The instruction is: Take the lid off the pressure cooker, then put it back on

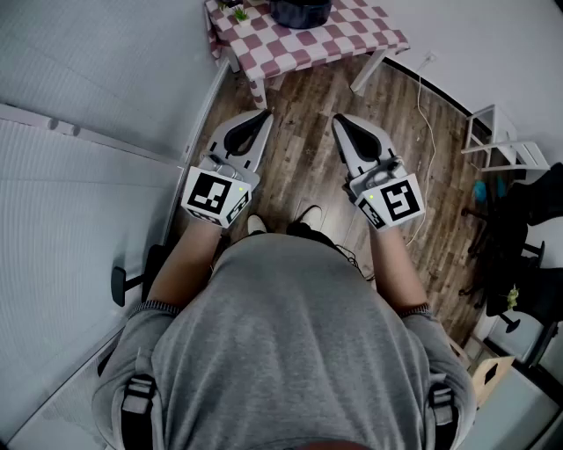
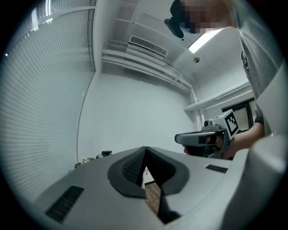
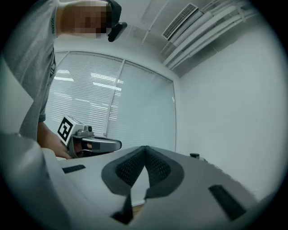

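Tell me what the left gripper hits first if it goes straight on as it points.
Probably the white wall: the left gripper, shut and empty, points toward the checkered table, and its own view shows only wall straight ahead. Depth is unclear; it might meet the table first.

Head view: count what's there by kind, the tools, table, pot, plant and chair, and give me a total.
Tools: 2 (left tool, right tool)
Table: 1
Pot: 1
Plant: 1
Chair: 1
Total: 6
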The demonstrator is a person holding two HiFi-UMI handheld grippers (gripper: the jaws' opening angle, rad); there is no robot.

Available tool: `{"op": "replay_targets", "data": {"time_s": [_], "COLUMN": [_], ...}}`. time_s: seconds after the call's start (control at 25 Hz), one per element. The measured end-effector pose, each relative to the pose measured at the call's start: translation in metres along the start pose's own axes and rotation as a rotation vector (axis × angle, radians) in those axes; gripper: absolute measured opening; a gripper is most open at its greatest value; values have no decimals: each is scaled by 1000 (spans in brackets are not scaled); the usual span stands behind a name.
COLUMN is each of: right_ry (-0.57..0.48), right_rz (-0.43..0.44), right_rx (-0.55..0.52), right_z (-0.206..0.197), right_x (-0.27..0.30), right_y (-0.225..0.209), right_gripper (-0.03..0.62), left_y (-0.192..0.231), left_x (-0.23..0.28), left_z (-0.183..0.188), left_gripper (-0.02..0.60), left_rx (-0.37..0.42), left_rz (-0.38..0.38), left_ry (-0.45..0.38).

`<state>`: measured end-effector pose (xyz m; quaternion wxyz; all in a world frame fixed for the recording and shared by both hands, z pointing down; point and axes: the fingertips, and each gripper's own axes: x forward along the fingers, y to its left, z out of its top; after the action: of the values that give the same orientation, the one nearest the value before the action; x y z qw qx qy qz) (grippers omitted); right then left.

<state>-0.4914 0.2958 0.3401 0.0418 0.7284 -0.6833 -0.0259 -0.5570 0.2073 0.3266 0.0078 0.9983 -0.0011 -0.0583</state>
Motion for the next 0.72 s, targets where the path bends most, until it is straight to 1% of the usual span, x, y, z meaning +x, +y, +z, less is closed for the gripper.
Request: {"op": "replay_targets", "data": {"time_s": [0.28,0.52,0.68,0.72], "right_ry": [2,-17,-9,-6], "right_rz": [10,12,21,25], "right_rx": [-3,30,34,35], "right_z": [-4,-2,-6,-7], "right_x": [4,6,7,8], "right_y": [0,-4,-5,-5], "right_gripper": [6,8,9,28], "left_y": [4,7,8,9], "left_x": [4,7,6,6], "left_z": [-2,-6,-11,-11], "left_gripper": [17,17,18,20], "left_rx": [-1,3,0,0], "left_rz": [-1,-2,-3,-3], "left_ry": [0,14,15,16]}}
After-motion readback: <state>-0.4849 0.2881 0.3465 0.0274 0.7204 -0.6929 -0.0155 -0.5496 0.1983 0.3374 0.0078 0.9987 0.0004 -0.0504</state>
